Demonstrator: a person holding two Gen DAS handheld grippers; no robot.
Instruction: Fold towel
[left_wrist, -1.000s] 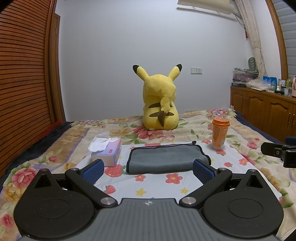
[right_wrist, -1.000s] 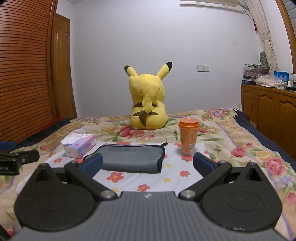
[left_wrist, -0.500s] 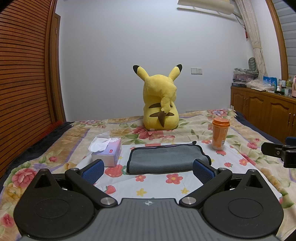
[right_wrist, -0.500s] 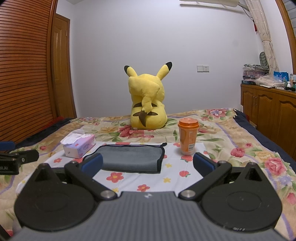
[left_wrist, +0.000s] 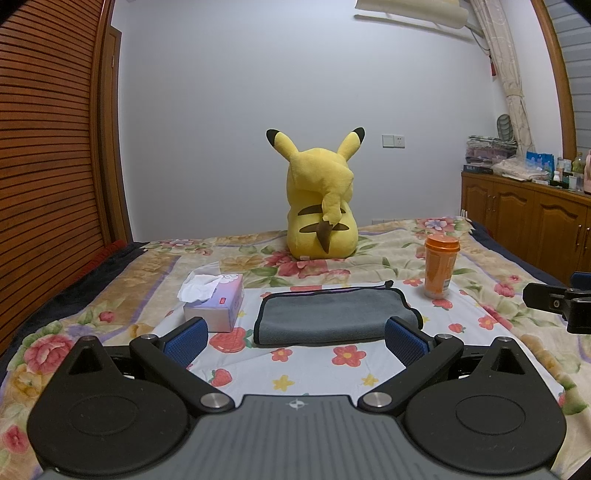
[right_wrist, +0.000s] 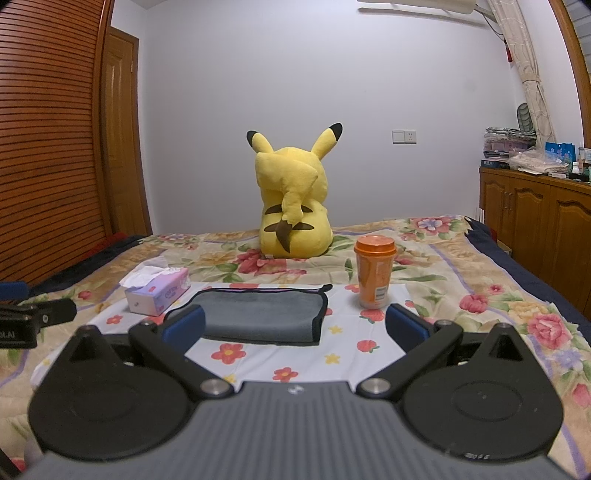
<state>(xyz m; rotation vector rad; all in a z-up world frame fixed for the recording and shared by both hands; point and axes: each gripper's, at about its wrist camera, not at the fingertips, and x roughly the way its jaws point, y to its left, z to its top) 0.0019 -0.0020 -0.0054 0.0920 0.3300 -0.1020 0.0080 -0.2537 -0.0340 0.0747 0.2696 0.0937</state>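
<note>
A grey towel with a black hem (left_wrist: 332, 315) lies folded into a flat rectangle on the white flowered sheet on the bed; it also shows in the right wrist view (right_wrist: 258, 314). My left gripper (left_wrist: 295, 341) is open and empty, hovering just short of the towel's near edge. My right gripper (right_wrist: 293, 328) is open and empty, in front of the towel's right end. Neither touches the towel.
A tissue box (left_wrist: 216, 301) stands left of the towel. An orange lidded cup (left_wrist: 439, 267) stands to its right. A yellow plush toy (left_wrist: 321, 206) sits behind. A wooden wardrobe (left_wrist: 44, 166) is at left, and a cluttered cabinet (left_wrist: 524, 218) at right.
</note>
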